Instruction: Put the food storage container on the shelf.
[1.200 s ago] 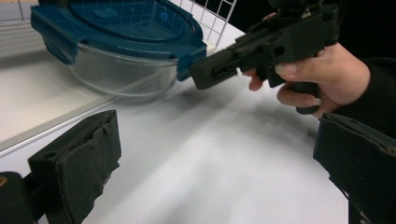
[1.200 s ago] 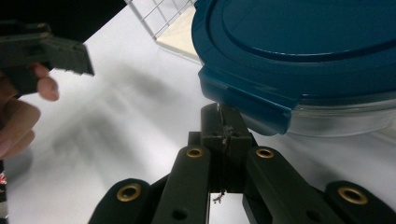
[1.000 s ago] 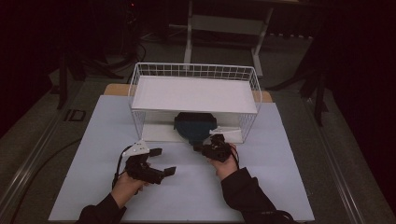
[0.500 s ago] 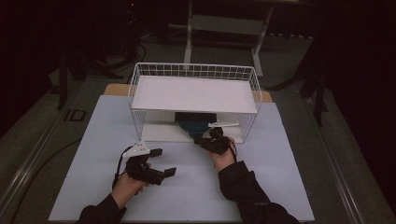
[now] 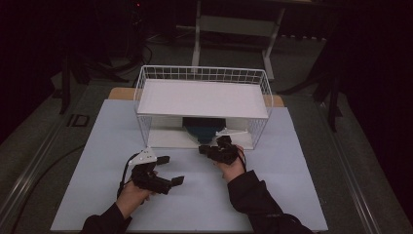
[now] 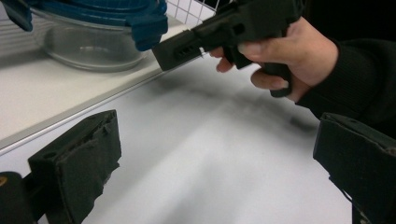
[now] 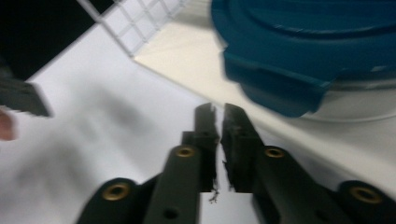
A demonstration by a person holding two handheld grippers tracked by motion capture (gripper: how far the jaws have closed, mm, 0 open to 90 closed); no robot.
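Observation:
A clear glass container with a blue lid stands on the lower shelf of a white wire rack. My right gripper lies low on the table just in front of that shelf, pointing at the lid's near edge. Its jaws have just been opening; a narrow slit shows between them, with nothing in it. In the left gripper view the right gripper reaches the lid's clip. My left gripper rests on the table's left, open wide and holding nothing.
The rack's white upper shelf roofs the container, so the way in is from the front. A pale sheet covers the table. A metal stand and dark floor lie beyond the table.
My right gripper has turned in front of the rack, so its grey plate now shows. The left hand has not moved.

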